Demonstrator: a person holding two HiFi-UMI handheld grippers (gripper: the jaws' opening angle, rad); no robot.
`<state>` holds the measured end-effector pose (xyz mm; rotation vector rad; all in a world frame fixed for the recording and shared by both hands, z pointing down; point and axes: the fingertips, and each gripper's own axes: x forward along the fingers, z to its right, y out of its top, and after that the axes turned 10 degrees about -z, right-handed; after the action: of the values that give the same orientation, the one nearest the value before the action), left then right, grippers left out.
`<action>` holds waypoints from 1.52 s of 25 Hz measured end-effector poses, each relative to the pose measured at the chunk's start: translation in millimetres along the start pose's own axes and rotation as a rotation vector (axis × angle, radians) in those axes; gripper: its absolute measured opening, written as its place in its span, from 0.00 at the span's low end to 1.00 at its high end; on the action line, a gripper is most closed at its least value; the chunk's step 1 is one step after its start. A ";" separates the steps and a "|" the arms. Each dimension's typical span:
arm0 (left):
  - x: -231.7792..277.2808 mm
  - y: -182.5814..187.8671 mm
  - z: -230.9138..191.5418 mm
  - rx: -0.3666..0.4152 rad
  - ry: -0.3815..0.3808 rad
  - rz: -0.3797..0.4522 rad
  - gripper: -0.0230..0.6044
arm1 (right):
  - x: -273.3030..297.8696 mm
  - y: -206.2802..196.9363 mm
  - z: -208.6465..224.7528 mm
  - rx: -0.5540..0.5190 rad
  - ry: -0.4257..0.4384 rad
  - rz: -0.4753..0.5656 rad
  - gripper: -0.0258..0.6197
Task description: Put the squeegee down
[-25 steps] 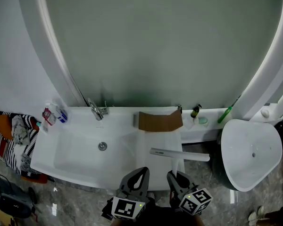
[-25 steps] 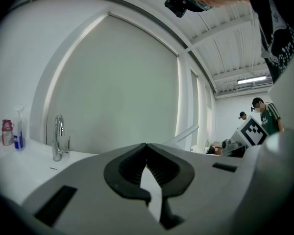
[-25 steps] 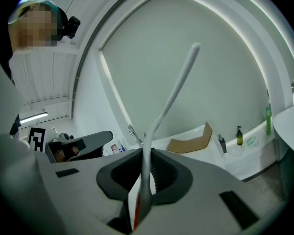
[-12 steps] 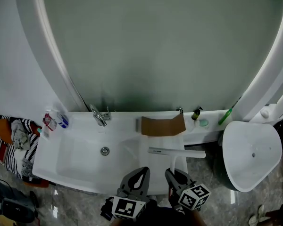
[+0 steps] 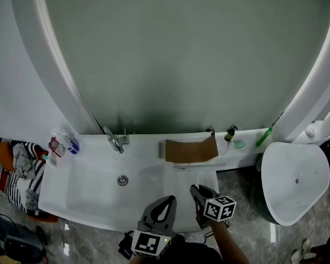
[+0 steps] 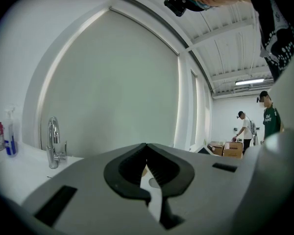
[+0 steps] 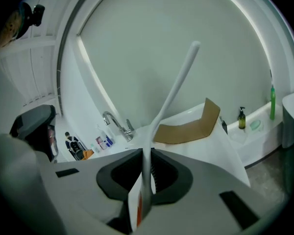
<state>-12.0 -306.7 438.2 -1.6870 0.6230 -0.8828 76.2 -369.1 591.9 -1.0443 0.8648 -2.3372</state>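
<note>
The right gripper (image 7: 146, 152) has its fingers clamped tight on the stem of the white plastic squeegee (image 7: 172, 94). Its long bar runs up and away from the fingertips, slanting to their right, over the flat white countertop (image 5: 176, 180) just ahead of them. The left gripper (image 6: 146, 146) hangs beside it, fingers closed together on nothing. From where I stand, the worry is the release. The bar looks tilted rather than flat, so if the fingers part while it is above the surface it could land on one end, clatter and skid. Just beyond the fingertips lies a bent piece of brown cardboard (image 5: 190, 150), and the bar could knock it or end up propped on it instead of resting flat. To the left of the fingers the counter falls into the white basin (image 5: 93, 180), and the squeegee might slide in there. The dark pump bottle (image 5: 229, 132), farther off to the right on the back ledge, seems safe unless the bar swings wide. Whether the bar already touches the counter I cannot tell.
</note>
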 end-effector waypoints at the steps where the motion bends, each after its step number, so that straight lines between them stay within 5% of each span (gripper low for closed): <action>1: 1.7 0.4 -1.0 -0.001 0.001 -0.002 0.04 | 6.0 -1.3 6.0 0.023 0.001 -0.010 0.12; 21: 26.3 -4.6 -8.9 -0.021 -0.001 -0.039 0.04 | 62.3 -35.3 76.5 0.470 0.076 -0.075 0.12; 30: 30.6 -4.1 -4.3 -0.035 -0.016 -0.029 0.04 | 59.5 -42.1 85.7 0.499 -0.007 -0.149 0.20; 38: 32.8 -3.3 -6.0 -0.043 -0.018 -0.028 0.04 | 45.6 -26.4 92.9 0.407 -0.091 -0.140 0.24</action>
<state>2.3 -334.5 450.3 -1.7443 0.6110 -0.8789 116.2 -411.6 681.4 -1.0485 0.2680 -2.4165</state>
